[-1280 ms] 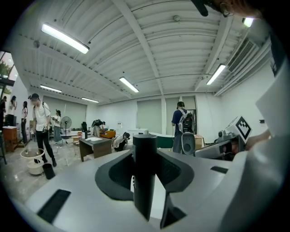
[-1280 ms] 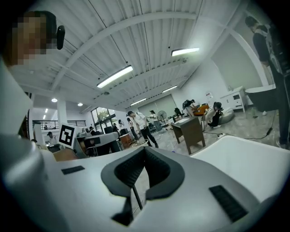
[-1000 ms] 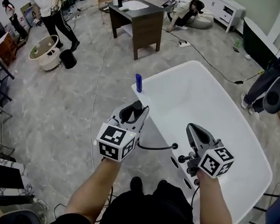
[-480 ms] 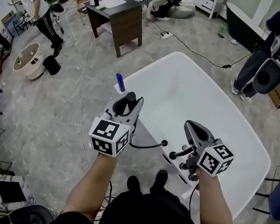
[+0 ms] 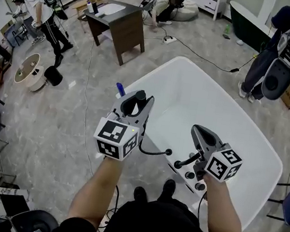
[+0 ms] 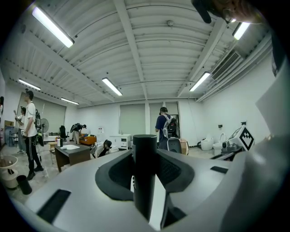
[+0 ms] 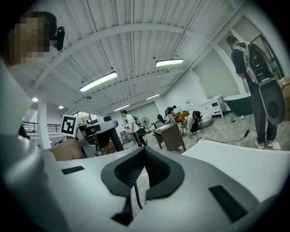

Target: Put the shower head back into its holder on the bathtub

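Now the shower head (image 6: 145, 167) stands clamped between the left gripper's (image 5: 136, 100) fingers; the right gripper's (image 5: 198, 131) fingers are together

Room brightly lit by ceiling strip lights (image 6: 52, 26), shadows kept soft, gripper views curved and darkened at edges
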The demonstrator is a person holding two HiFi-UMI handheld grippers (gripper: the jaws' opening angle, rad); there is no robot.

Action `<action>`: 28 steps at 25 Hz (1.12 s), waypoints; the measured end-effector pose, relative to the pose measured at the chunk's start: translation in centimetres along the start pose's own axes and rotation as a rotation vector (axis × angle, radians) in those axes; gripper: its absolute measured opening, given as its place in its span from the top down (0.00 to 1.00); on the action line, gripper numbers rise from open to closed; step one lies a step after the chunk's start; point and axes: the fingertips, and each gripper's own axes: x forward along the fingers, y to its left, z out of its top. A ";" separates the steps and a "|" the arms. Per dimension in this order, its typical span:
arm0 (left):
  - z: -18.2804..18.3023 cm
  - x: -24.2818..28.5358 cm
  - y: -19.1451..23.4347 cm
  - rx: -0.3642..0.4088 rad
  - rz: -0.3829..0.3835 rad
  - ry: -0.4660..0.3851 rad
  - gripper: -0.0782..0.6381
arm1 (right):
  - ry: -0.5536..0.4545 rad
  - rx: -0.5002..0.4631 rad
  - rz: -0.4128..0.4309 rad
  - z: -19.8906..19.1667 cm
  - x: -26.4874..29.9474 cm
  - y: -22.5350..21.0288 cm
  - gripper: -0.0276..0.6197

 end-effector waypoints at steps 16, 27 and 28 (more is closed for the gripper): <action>4.2 1.7 -1.6 -0.024 -0.061 -0.088 0.70 | -0.021 -0.004 -0.010 1.2 0.1 -0.4 0.94; 1.4 3.9 -4.7 -0.026 -0.146 -0.027 0.70 | -0.005 0.011 -0.042 0.2 -0.6 -1.1 0.94; 1.0 4.2 -5.0 -0.028 -0.155 -0.018 0.70 | -0.004 0.015 -0.049 0.1 -0.7 -1.4 0.94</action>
